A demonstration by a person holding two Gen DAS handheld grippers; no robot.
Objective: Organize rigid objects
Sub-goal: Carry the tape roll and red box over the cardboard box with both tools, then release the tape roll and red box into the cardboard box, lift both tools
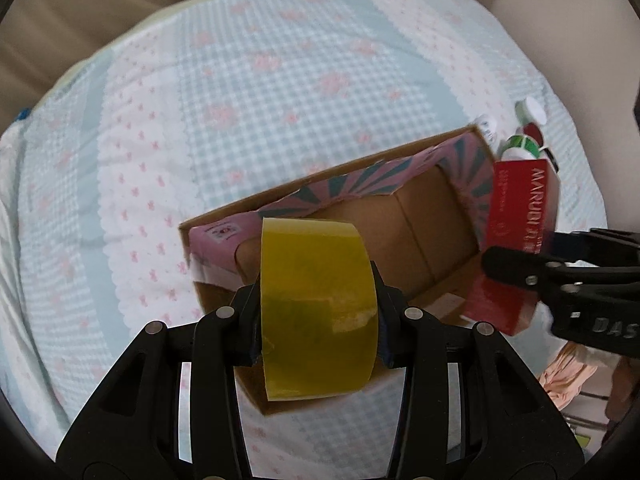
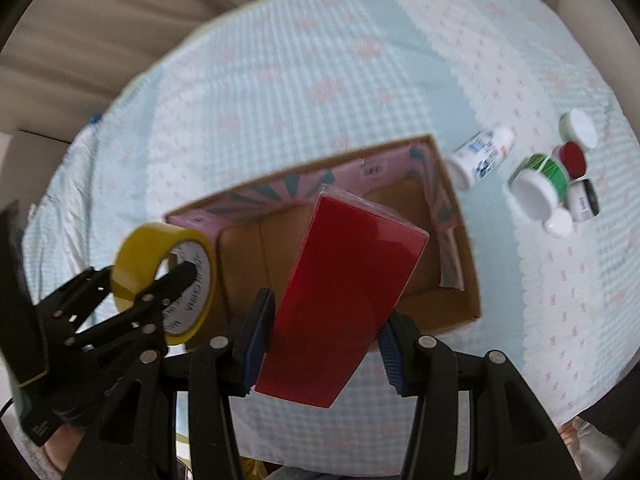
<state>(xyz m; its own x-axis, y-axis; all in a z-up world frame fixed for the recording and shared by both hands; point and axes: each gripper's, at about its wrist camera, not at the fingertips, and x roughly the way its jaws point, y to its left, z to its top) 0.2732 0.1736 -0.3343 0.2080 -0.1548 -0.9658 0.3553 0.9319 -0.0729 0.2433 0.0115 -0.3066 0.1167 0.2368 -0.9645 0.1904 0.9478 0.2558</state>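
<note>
From the left wrist camera, the left gripper (image 1: pixel 318 316) points forward and down over the near end of an open cardboard box (image 1: pixel 436 216), its fingers clamped on the flat sides of a yellow tape roll (image 1: pixel 318 312) held on edge. The box lies on a blue-and-pink patterned cloth (image 1: pixel 240 100), its inner walls lined pink with teal rays. At the right, the right gripper (image 1: pixel 516 268) reaches in sideways, closed on a red carton (image 1: pixel 516 216) tilted over the box's right end. Beyond that corner stand several small jars (image 1: pixel 528 136), partly hidden.

From the right wrist camera, the right gripper (image 2: pixel 318 344) grips the red carton (image 2: pixel 348 284) between blue pads — the carton slants up and away above the box (image 2: pixel 460 264) interior. At the left, the left gripper (image 2: pixel 160 280) comes in level with one finger through the tape roll's (image 2: pixel 160 276) core. To the right of the box, on the cloth (image 2: pixel 280 60), lie a white tube (image 2: pixel 480 156) and a cluster of jars (image 2: pixel 552 172) — well apart from both tools.
</note>
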